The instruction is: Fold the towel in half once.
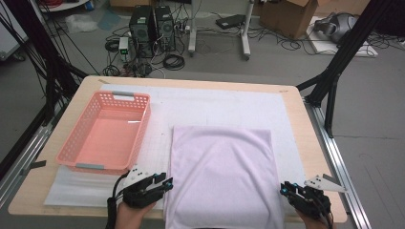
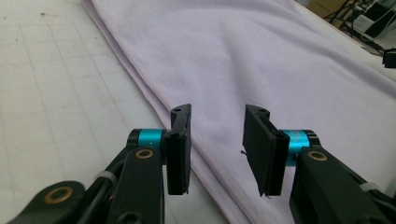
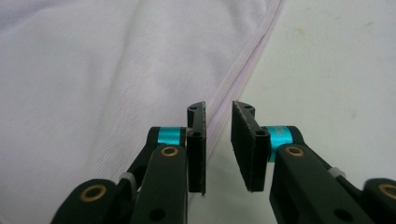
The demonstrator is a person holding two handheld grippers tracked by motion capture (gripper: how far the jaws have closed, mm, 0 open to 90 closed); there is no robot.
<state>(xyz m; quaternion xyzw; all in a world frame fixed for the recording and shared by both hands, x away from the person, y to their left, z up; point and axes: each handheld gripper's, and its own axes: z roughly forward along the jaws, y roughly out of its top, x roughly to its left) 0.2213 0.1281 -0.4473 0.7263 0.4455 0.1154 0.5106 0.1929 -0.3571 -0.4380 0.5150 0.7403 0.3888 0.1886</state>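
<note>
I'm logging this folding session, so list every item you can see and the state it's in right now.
Pale lilac folded cloth: lying flat on the mat, held by neither claw.
Pink plastic slotted basket: upright, empty.
Left claw: open, at the cloth's left edge.
Right claw: open, jaws astride the cloth's right hem.

A folded lilac cloth of fine-ribbed, matt knit lay on a white gridded mat atop a pale wood table. The perforated basket was glossy pink plastic; the left gripper was matt black with rough pads.
</note>
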